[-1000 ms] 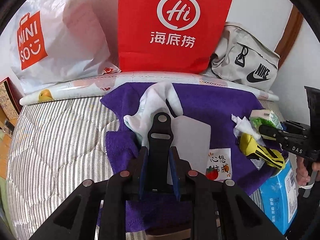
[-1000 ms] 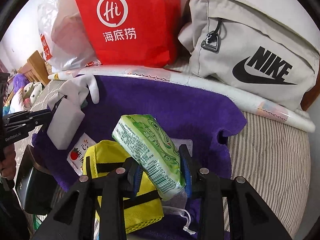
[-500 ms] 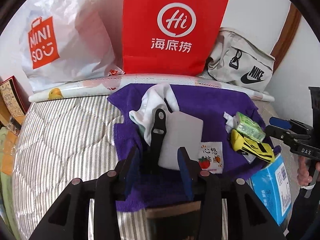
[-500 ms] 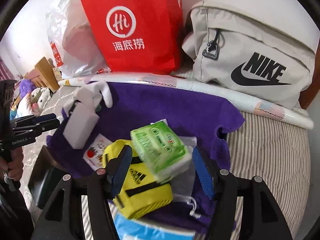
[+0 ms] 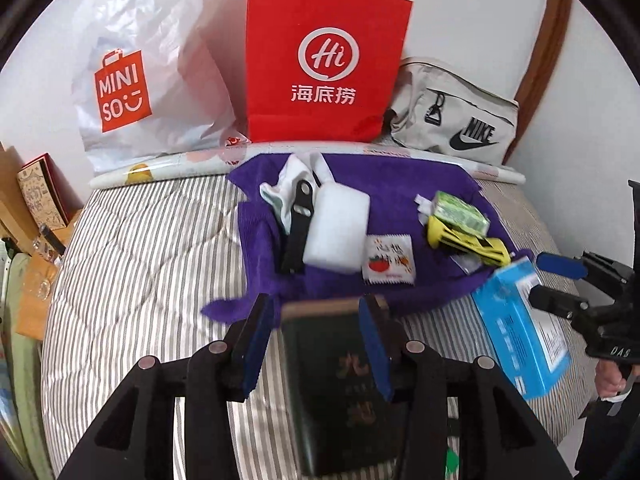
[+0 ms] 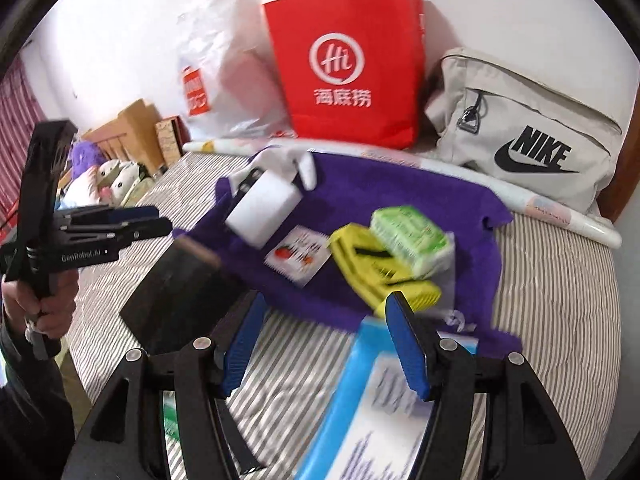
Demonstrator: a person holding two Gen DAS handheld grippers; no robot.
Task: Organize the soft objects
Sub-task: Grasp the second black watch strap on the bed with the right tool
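Note:
A purple towel [image 5: 400, 184] on the striped bed carries a white sock [image 5: 296, 172], a black strap [image 5: 300, 224], a white foam block [image 5: 336, 232], a strawberry packet [image 5: 388, 260], a green tissue pack [image 5: 460, 212] and a yellow pouch [image 5: 468, 240]. My left gripper [image 5: 316, 304] hovers near the towel's front edge, its jaws opening; a dark book [image 5: 340, 380] lies on the bed beneath them, unheld. My right gripper [image 6: 324, 304] hangs above a blue box [image 6: 360, 400], its jaws closing slightly with nothing between them. The green pack [image 6: 408, 236] rests on the pouch.
A red paper bag [image 5: 324, 68], a white Miniso bag [image 5: 152, 80] and a beige Nike bag [image 5: 452, 120] stand against the wall behind a rolled sheet [image 5: 160, 168]. Cardboard boxes [image 5: 36, 200] and plush toys [image 6: 116, 184] sit off the bed's left side.
Both grippers opened, rose and pulled back toward the bed's front. The left let go of the black strap; the right let go of the green tissue pack, which now rests on the yellow pouch.

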